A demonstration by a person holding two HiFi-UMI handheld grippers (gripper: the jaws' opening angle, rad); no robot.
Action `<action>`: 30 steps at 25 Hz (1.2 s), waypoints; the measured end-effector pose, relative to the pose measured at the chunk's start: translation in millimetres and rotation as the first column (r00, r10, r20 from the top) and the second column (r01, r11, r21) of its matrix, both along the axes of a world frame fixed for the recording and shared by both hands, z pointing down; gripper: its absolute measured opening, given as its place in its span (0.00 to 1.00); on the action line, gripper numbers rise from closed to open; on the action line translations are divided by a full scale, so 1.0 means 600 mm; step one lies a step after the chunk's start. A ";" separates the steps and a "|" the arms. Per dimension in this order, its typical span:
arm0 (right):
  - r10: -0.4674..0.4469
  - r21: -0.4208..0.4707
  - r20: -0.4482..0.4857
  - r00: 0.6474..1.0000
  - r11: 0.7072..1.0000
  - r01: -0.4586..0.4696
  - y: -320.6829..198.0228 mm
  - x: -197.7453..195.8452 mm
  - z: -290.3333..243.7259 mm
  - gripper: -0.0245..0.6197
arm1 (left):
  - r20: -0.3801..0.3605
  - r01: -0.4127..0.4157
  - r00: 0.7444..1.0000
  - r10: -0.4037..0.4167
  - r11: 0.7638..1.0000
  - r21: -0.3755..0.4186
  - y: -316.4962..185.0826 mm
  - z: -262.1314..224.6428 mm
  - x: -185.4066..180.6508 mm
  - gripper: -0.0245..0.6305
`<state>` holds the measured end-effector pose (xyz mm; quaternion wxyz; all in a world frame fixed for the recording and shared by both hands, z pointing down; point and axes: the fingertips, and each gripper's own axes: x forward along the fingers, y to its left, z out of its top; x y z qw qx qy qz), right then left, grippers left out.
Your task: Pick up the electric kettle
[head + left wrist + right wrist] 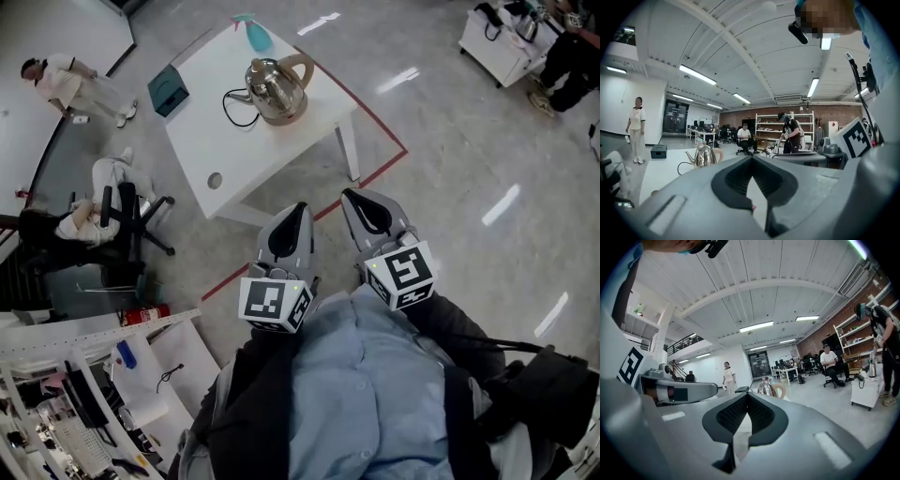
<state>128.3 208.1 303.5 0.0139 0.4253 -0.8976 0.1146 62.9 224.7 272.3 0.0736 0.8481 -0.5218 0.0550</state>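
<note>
1. Head view: the kettle [278, 89] stands on the worktop [216, 141] at 12 o'clock, well apart from the left claw [298, 208] and right claw [349, 195]. This looks like the approach.
2. Left gripper view: the left claw is closed and empty.
3. Right gripper view: the right claw is closed and empty. Next, a claw likely needs to open at the handle.

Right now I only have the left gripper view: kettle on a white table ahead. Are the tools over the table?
Observer: No. In the head view, the left tool and right tool are over the floor, short of the near edge of the table.
Operator: Right tool state?
Observer: Its own view shows the jaws together, with nothing between them.
Operator: Anything on the floor ahead?
Observer: A red tape line borders the table's near and right sides. Both tool tips are about at it.
</note>
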 end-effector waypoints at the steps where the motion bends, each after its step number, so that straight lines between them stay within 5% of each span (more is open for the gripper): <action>1: -0.007 0.004 -0.001 1.000 1.000 0.007 -0.012 0.000 -0.001 0.08 | -0.001 0.005 1.000 -0.005 1.000 0.007 -0.011 -0.001 0.000 0.04; 14: -0.086 -0.054 -0.047 0.995 0.995 0.083 -0.124 -0.054 0.049 0.08 | -0.042 0.115 0.992 -0.117 0.992 -0.045 -0.109 0.046 -0.075 0.04; 30: -0.079 -0.116 -0.116 0.990 0.991 0.066 -0.331 -0.166 0.091 0.08 | -0.122 0.137 0.981 -0.150 0.985 -0.105 -0.322 0.097 -0.203 0.04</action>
